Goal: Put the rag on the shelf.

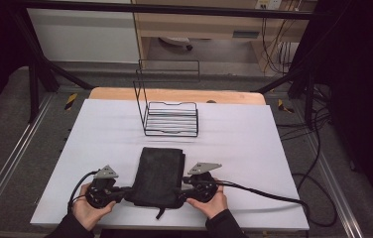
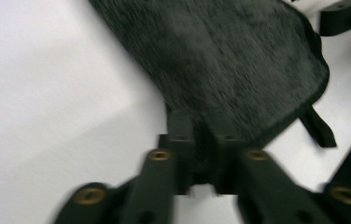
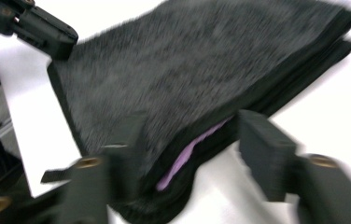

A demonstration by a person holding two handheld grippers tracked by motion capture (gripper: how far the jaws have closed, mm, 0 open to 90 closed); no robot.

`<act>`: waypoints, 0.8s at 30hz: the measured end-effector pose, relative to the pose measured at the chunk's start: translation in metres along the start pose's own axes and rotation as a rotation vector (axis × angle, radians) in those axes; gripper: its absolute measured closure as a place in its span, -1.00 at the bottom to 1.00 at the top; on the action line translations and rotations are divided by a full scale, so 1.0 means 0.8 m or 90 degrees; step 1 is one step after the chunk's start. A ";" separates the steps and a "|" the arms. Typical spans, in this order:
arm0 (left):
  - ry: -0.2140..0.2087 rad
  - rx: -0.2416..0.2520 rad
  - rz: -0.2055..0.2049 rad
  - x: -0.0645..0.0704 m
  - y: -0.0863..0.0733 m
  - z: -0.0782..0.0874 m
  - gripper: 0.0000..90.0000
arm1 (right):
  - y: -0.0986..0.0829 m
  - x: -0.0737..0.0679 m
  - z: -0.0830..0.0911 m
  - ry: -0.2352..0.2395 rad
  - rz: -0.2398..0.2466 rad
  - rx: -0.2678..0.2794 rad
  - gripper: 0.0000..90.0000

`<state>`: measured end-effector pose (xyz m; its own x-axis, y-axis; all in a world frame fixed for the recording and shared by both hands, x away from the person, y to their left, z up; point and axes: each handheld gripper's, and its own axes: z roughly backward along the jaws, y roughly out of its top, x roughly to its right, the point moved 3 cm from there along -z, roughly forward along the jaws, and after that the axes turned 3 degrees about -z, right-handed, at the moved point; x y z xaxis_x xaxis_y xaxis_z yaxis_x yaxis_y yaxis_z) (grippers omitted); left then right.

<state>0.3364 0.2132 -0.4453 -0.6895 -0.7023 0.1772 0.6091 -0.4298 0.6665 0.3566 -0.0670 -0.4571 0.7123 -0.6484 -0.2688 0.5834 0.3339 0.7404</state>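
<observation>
Both hands low, forearms in from the near edge. Left gripper [image 1: 123, 193] — jaws pinched together. Right gripper [image 1: 180, 193] — jaws apart, probably not clamped; its view is blurred.

Blurred in both gripper views: towel [image 2: 239, 65] and jaws (motion smear). Hidden under towel: purple layer [image 3: 190, 151], mostly. Cut off: forearms.
</observation>
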 end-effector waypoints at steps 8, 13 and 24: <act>0.036 0.059 -0.022 -0.031 0.034 0.004 -0.17 | 0.017 0.026 0.014 -0.025 0.010 0.035 -0.74; 0.035 0.056 -0.019 -0.040 0.051 -0.006 -0.48 | 0.021 0.041 0.023 -0.041 0.011 0.041 -0.85; 0.069 0.056 -0.016 -0.060 0.095 -0.037 -0.59 | 0.011 0.059 0.032 -0.063 0.000 0.058 -0.90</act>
<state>0.4273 0.1970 -0.4247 -0.6552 -0.7509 0.0832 0.5521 -0.4007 0.7312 0.3857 -0.1122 -0.4474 0.6675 -0.7145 -0.2096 0.5423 0.2737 0.7943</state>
